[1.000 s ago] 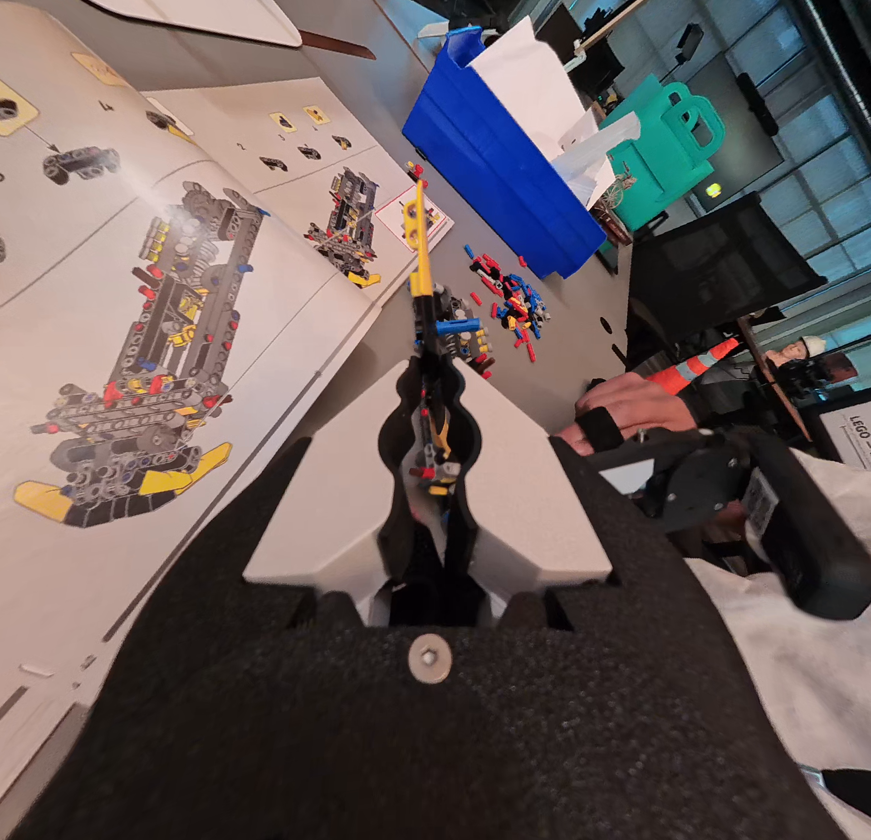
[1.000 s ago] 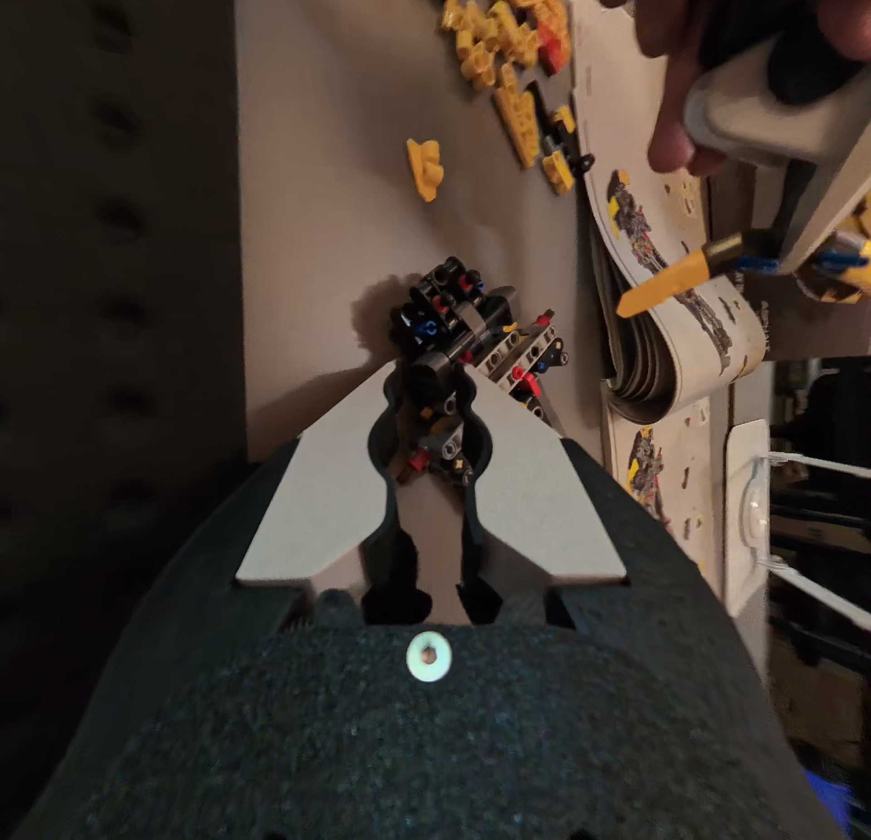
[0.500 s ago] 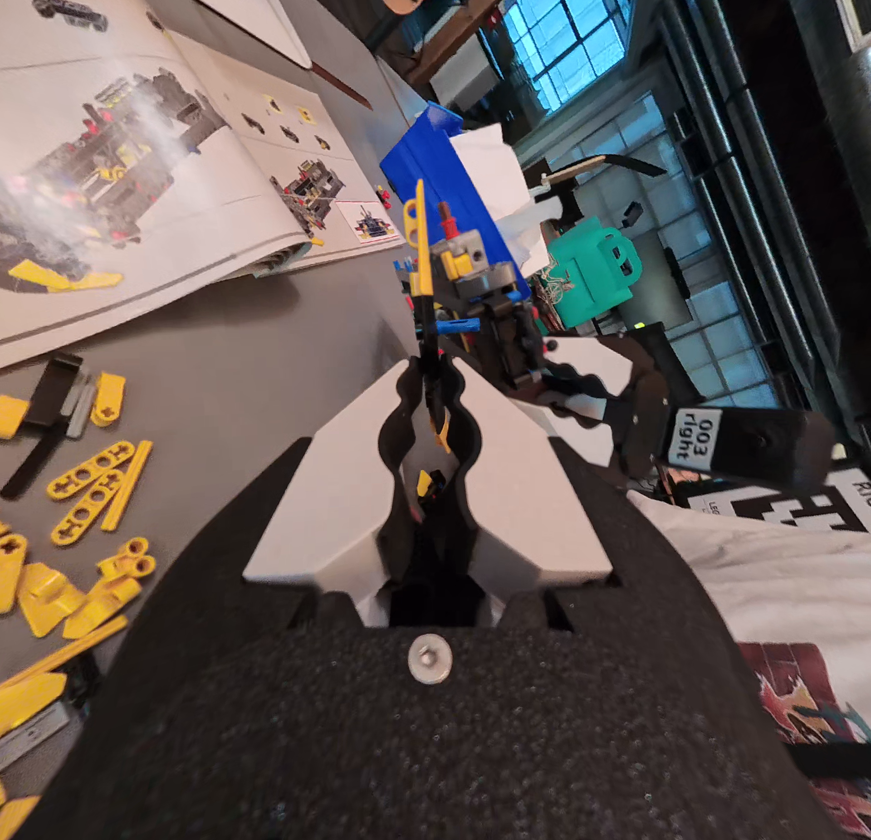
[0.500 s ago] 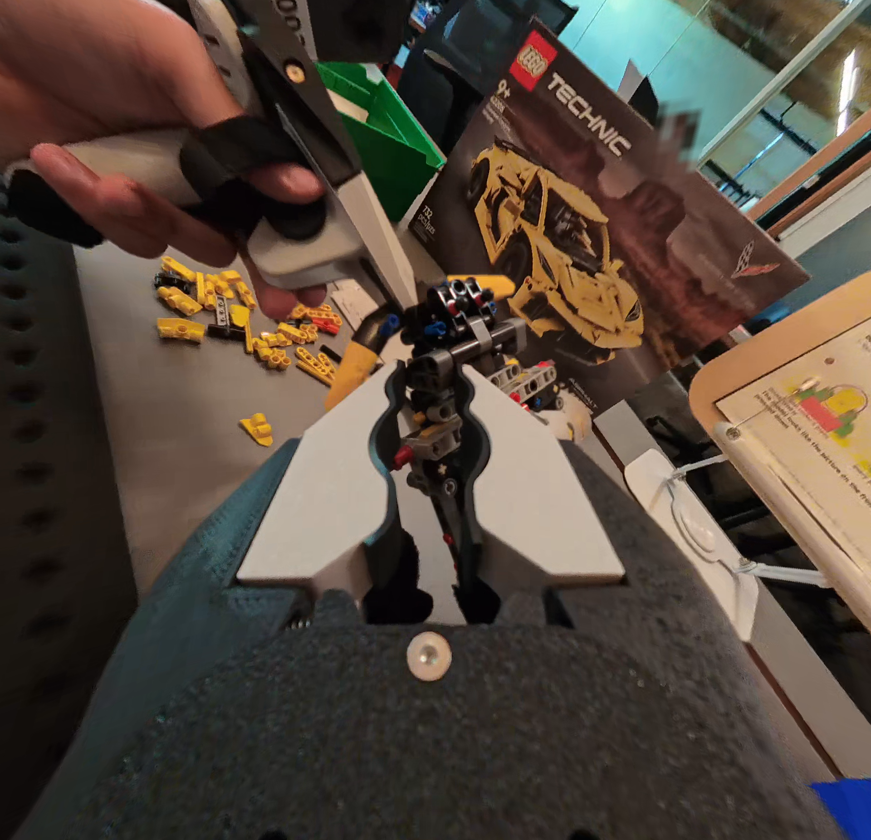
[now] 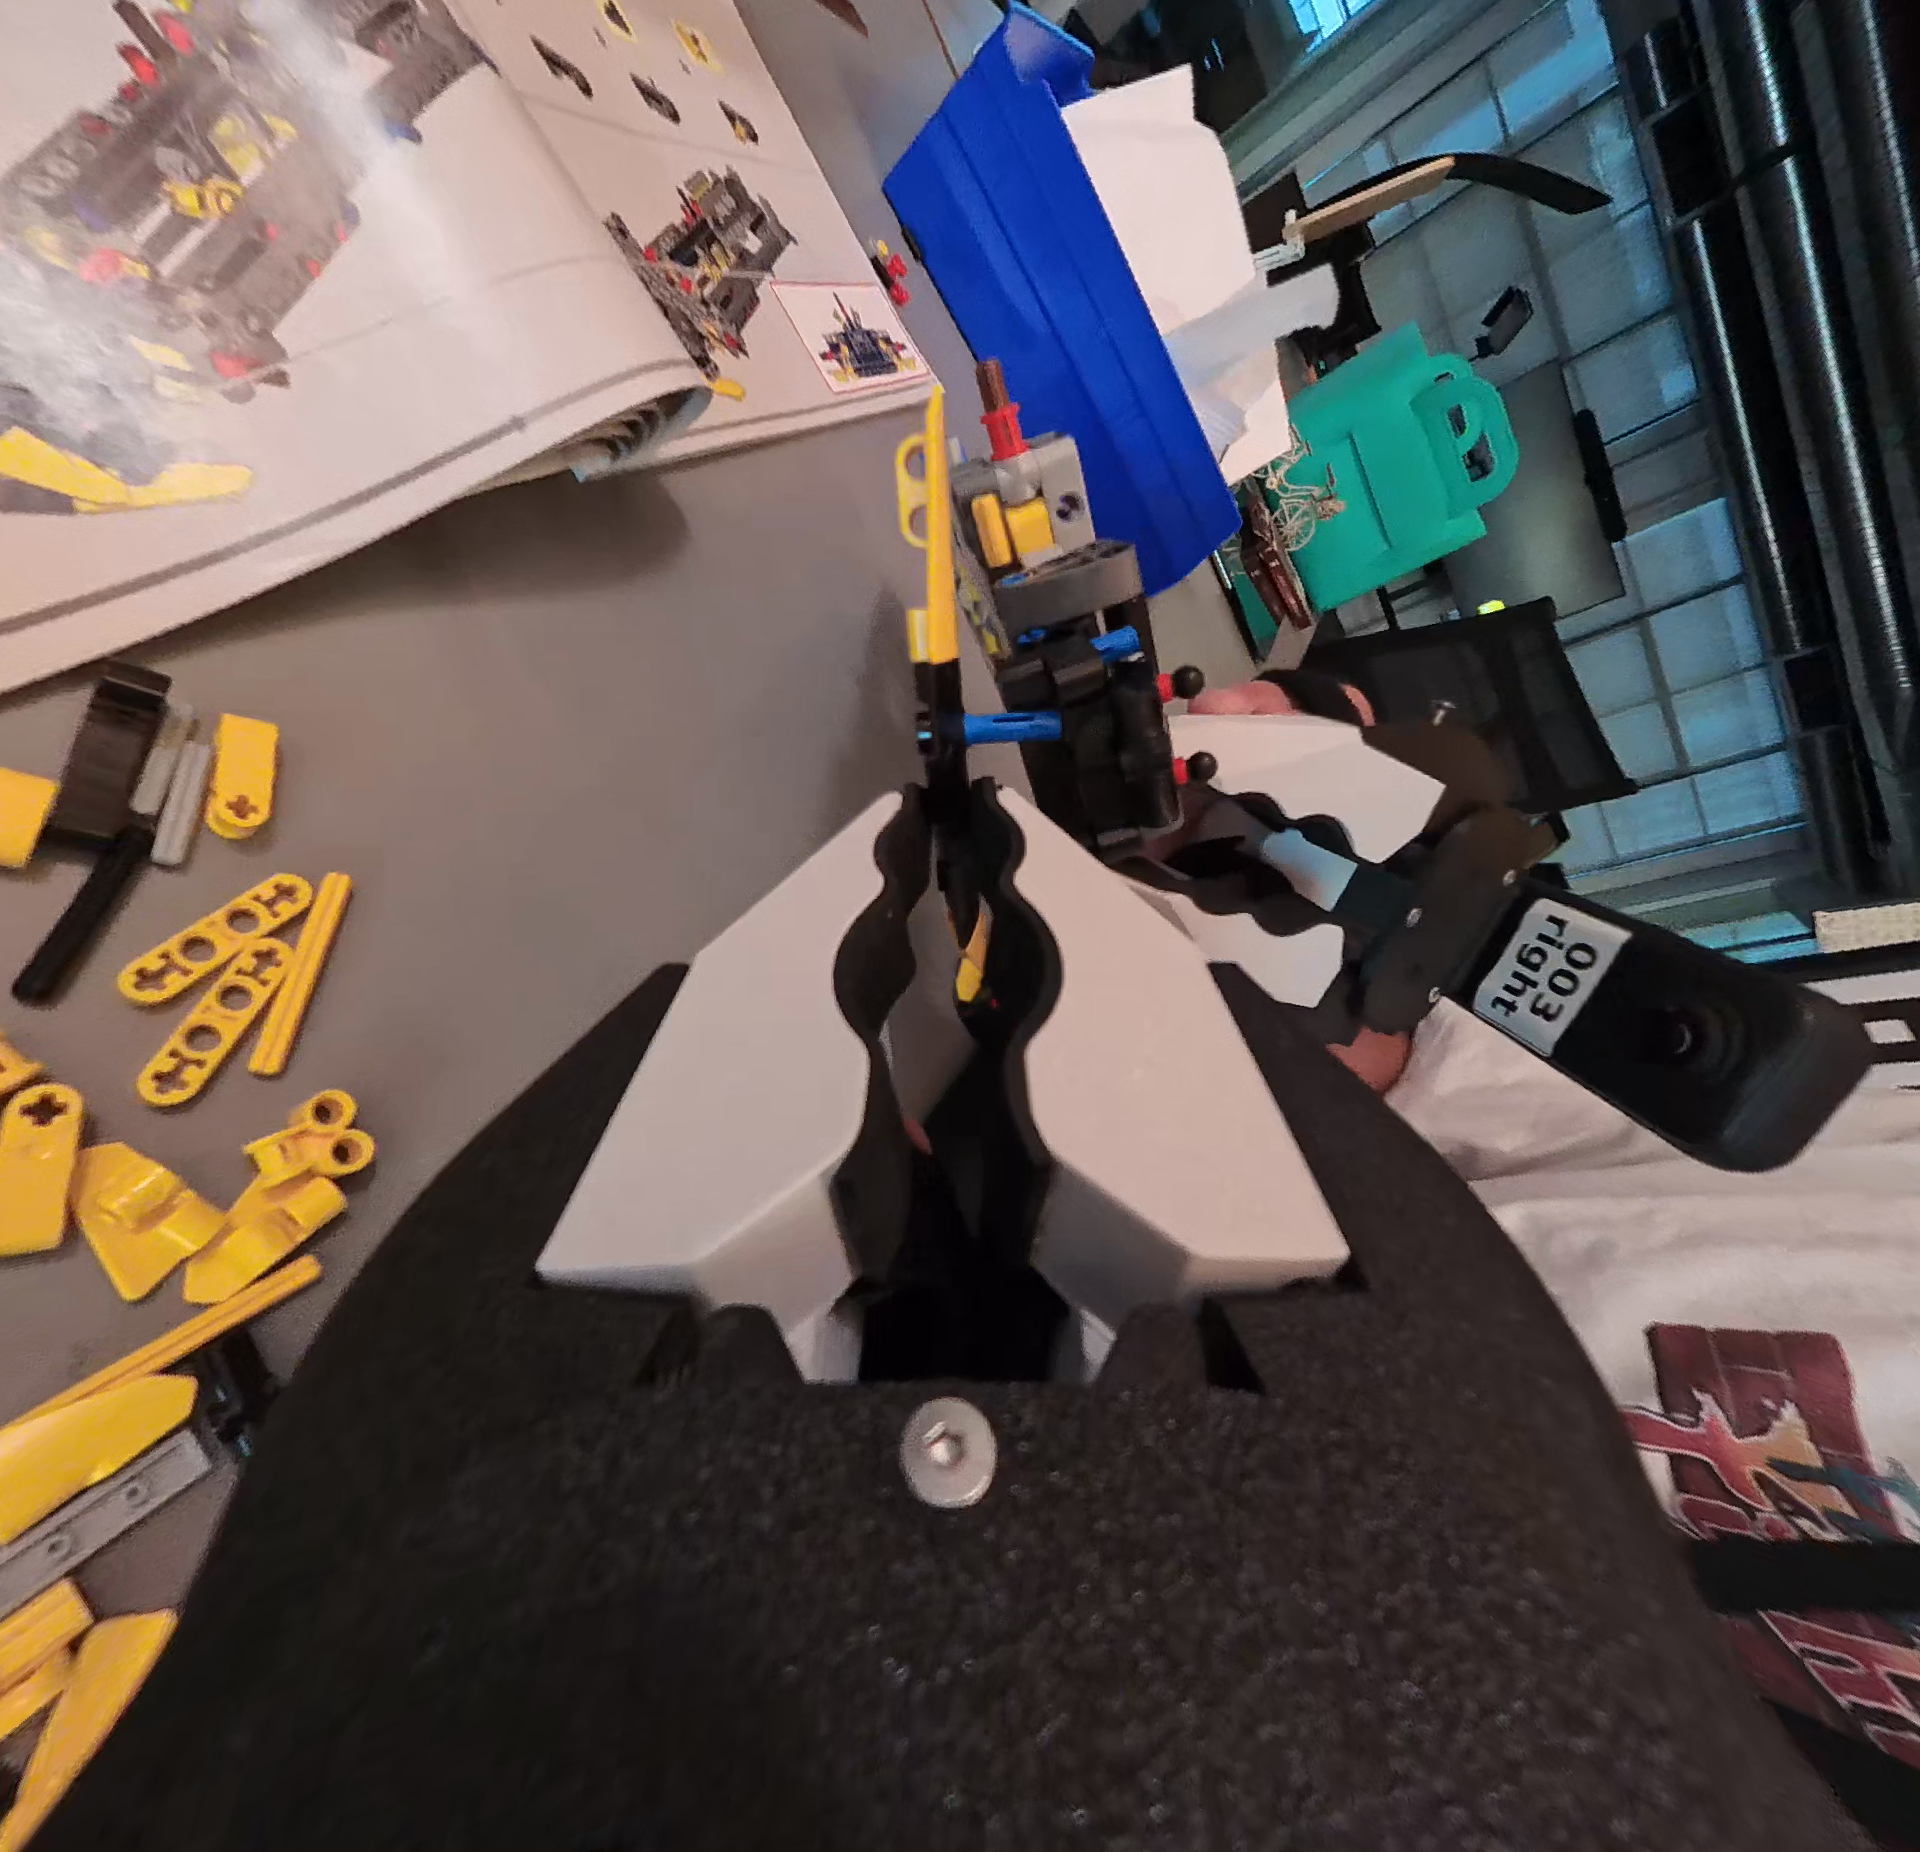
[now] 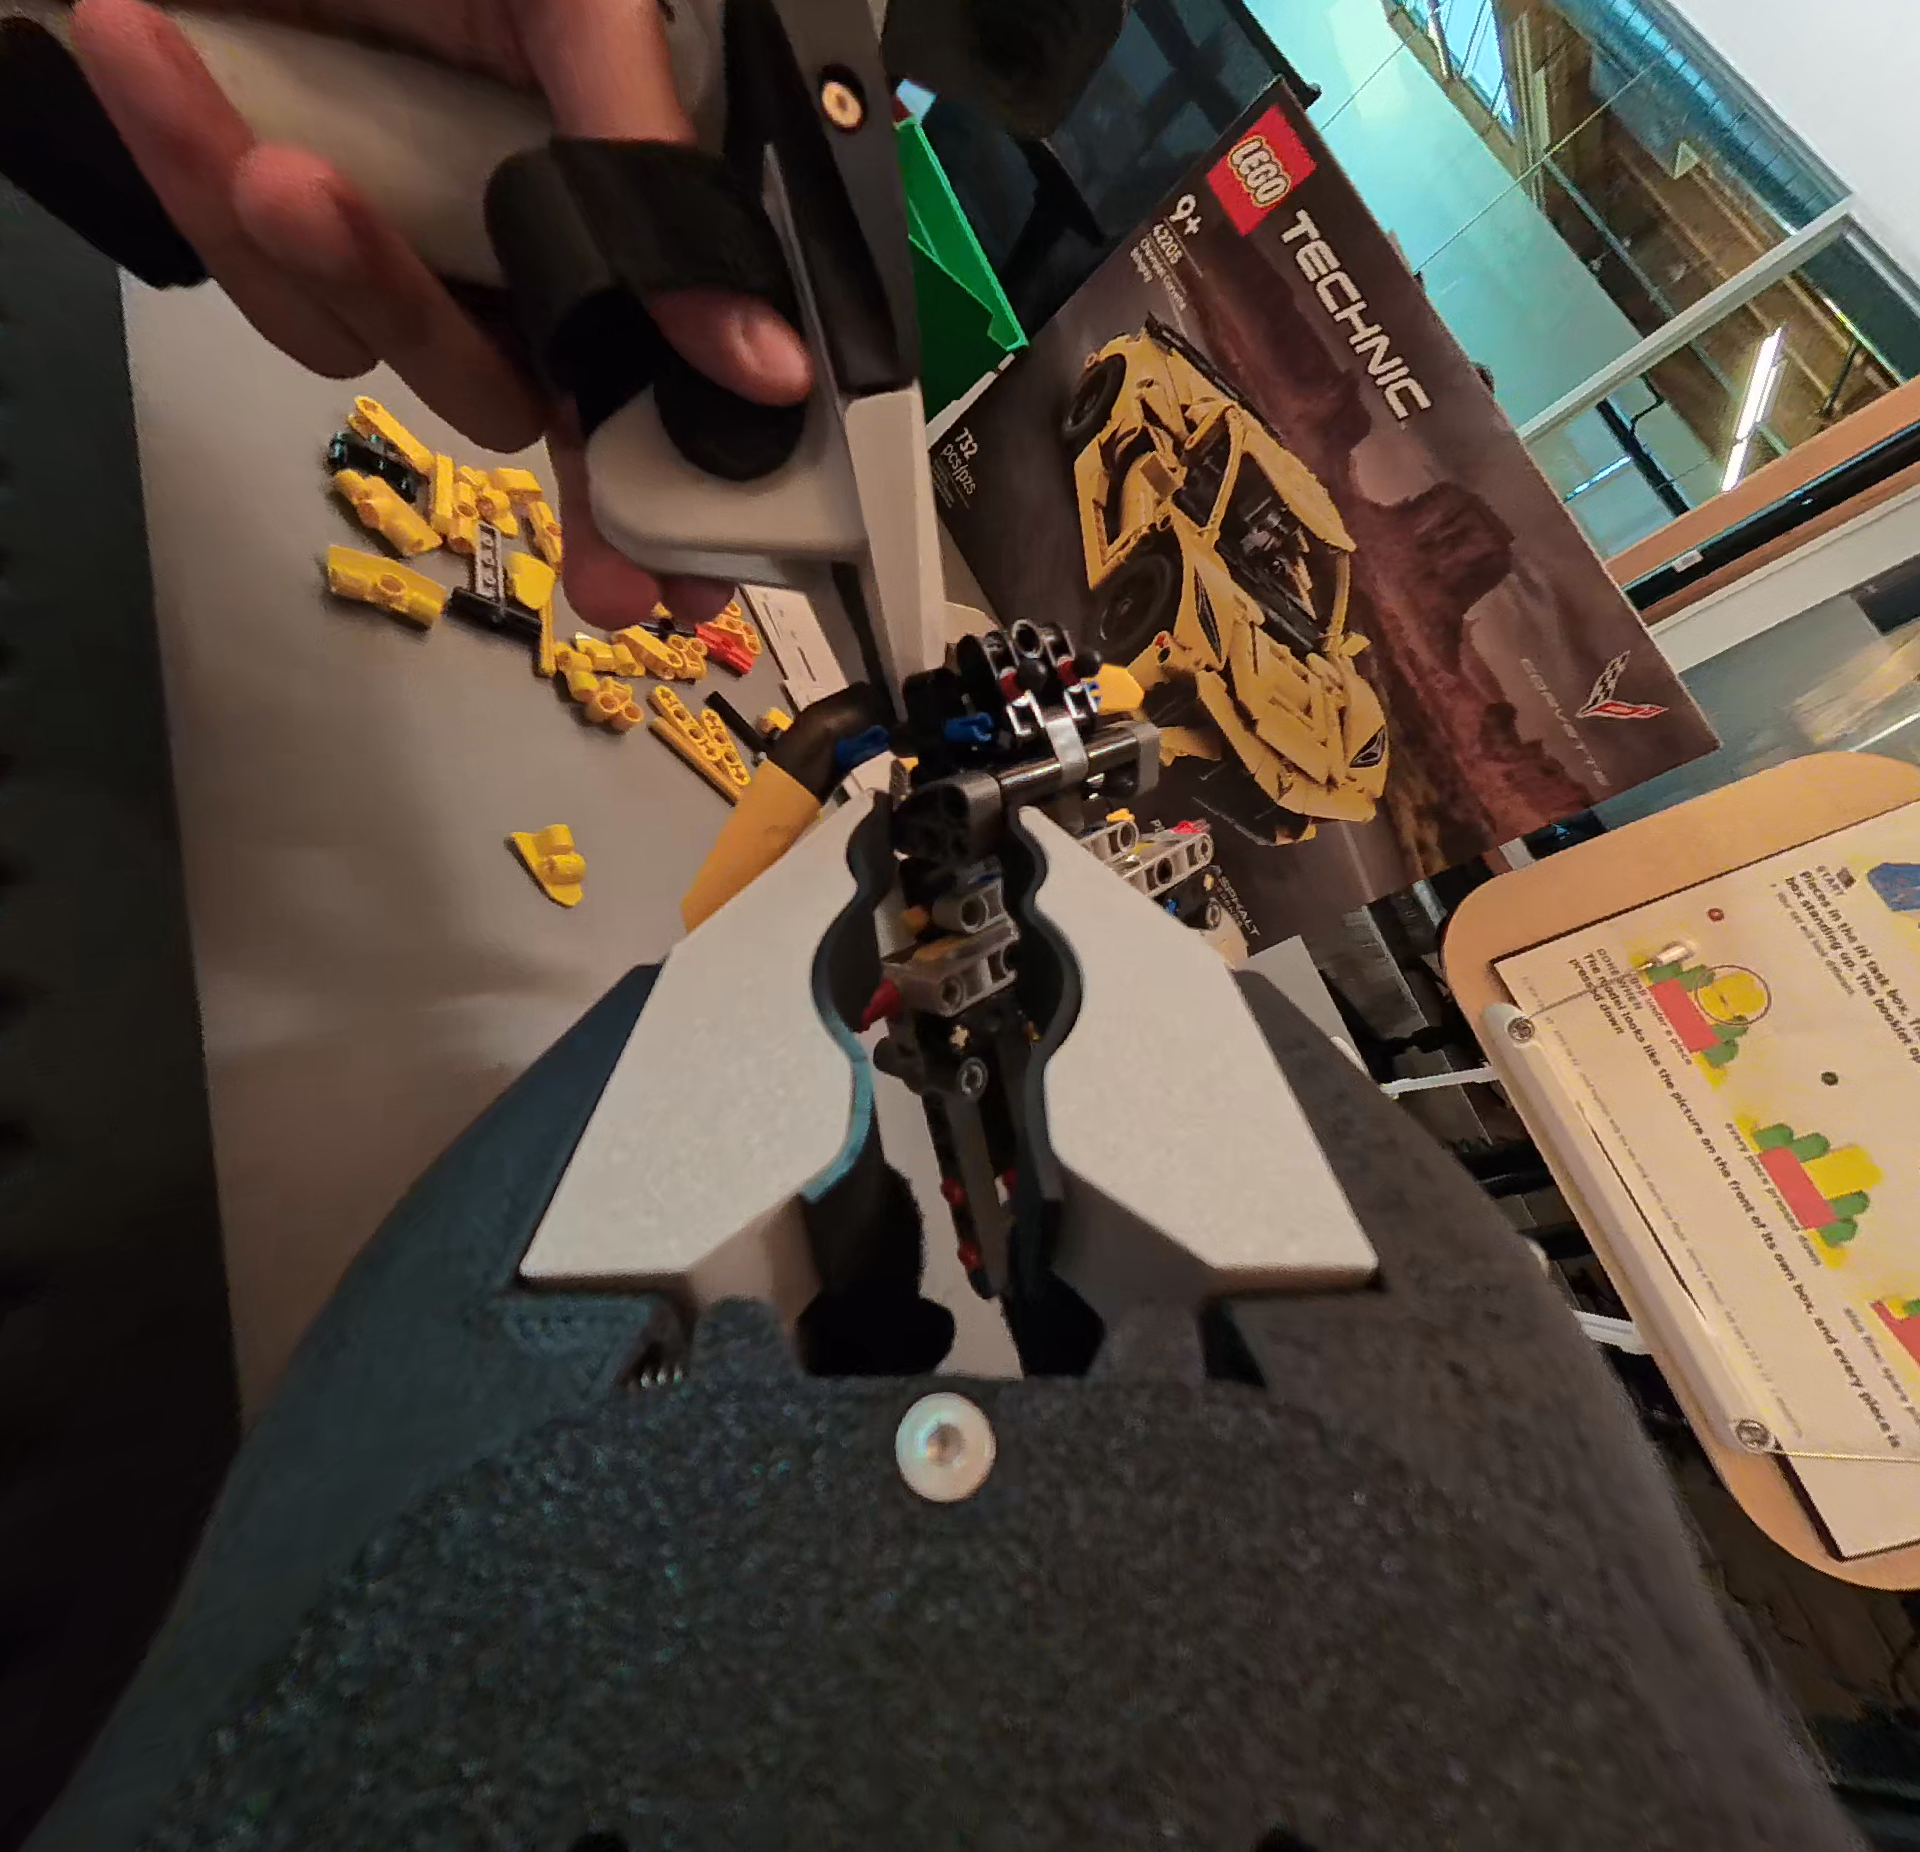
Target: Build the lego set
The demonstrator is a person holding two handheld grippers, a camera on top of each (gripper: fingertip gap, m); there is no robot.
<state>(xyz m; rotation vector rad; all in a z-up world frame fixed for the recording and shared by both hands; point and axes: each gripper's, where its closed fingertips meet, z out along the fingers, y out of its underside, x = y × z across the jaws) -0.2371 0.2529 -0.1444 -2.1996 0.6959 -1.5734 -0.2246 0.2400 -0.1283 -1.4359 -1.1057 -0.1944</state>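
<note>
Left claw grips a yellow-and-black panel piece beside the small dark chassis section clamped in the right claw; many loose yellow parts remain on the table.

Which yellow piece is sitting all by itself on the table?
Look in the right wrist view at the grey table, below the heap of loose yellow pieces. The small yellow wedge piece lies alone there, left of the right gripper. Nothing touches it, unlike the heaped ones.

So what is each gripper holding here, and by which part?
Left gripper: yellow panel piece, by its black lower end. Right gripper: dark chassis assembly, along its narrow beam.
</note>
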